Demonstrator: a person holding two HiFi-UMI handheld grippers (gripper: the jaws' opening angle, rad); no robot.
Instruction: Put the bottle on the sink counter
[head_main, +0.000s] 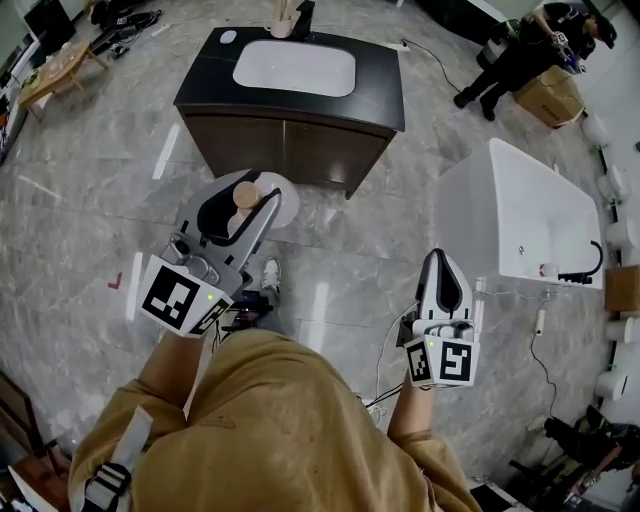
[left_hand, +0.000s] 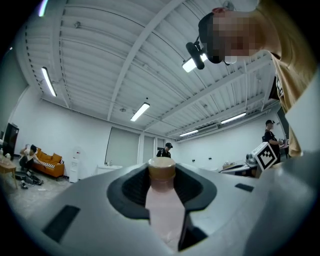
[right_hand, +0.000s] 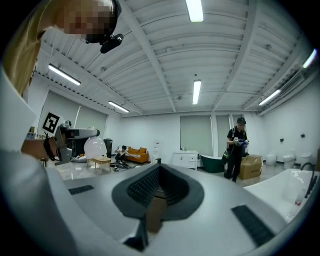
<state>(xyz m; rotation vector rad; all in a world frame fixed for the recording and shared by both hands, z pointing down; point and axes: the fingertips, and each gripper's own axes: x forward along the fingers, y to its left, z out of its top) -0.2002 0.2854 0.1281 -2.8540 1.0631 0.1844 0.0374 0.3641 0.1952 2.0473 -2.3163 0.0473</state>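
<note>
- Carrying was under way: left tongs (head_main: 250, 200) clenched the pink bottle (left_hand: 162, 205) (brown-capped).
- Right tongs (head_main: 441, 268) sat closed, empty.
- Next called for reaching the sink desk (head_main: 385, 85).

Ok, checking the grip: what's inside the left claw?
A pink bottle with a tan cap, clamped between the jaws of the left claw. Its lower body and base are covered by the claw.

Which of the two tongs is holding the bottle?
The left tongs: a pink bottle is clamped between their jaws. The right tongs are shut, with nothing between them.
</note>
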